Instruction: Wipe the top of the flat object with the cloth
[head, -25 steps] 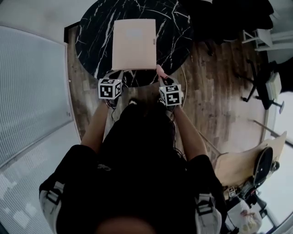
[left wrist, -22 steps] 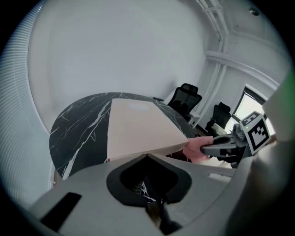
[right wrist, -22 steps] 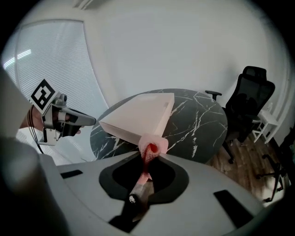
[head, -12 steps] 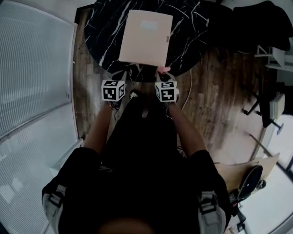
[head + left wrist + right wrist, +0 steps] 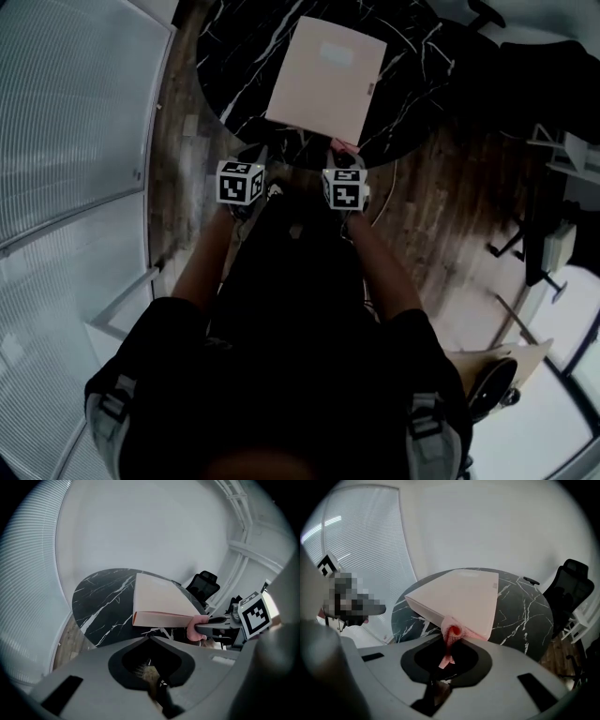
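Two tongs | right tongs (image 5: 443,667) grasping pink cloth (image 5: 453,632) at edge of closed flat box (image 5: 326,80) | left tongs (image 5: 157,684) clenched, empty

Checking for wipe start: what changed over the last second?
The left gripper and right gripper drew slightly together; the view swung, so the box looks turned. Unchanged: right tongs stay shut on the cloth at the box's near corner.

The flat object (image 5: 326,77) lies on the round table (image 5: 230,66), the cloth (image 5: 343,145) at its near right corner.
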A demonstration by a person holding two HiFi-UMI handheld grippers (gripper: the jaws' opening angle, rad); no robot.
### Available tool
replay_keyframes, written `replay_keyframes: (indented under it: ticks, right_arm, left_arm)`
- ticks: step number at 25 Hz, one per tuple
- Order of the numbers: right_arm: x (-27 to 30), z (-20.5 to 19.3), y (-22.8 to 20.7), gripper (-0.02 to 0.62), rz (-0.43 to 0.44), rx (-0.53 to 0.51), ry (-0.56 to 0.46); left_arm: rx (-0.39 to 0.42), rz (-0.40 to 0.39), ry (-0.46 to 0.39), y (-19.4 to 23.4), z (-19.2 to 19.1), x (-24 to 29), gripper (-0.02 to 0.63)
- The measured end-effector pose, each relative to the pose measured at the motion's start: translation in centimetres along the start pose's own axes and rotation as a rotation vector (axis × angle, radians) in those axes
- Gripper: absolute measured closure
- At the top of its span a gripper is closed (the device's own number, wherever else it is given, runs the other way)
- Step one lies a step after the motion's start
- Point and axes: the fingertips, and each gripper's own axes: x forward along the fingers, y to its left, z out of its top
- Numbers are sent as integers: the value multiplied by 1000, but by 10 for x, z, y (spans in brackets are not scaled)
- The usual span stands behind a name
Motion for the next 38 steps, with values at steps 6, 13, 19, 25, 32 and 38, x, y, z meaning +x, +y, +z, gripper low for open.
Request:
replay_keyframes:
  ticks: [6,13,19,25,32,38]
  right_arm:
    - [9,7,17,568,30,-31,9]
    - [22,17,43,568,70,-84,19]
    - [32,25,63,568,105,-126,26]
    - [41,33,81,568,137,-161,37]
    - [54,41,102,568,170,-206,49]
    - [65,49,122,568,194,-234,53]
  left_arm:
    - [-30,9,-5,13,-6,-8,606]
    - [-73,43,-22,33,-11,-20,606]
    - [-106,71,-34,48,-14,-30,606]
    - [-144,95,-49,60,-19,-40,606]
    - [-194,128,-62,82,-27,-50,606]
    - [-221,151,-73,101,-28,-60,606]
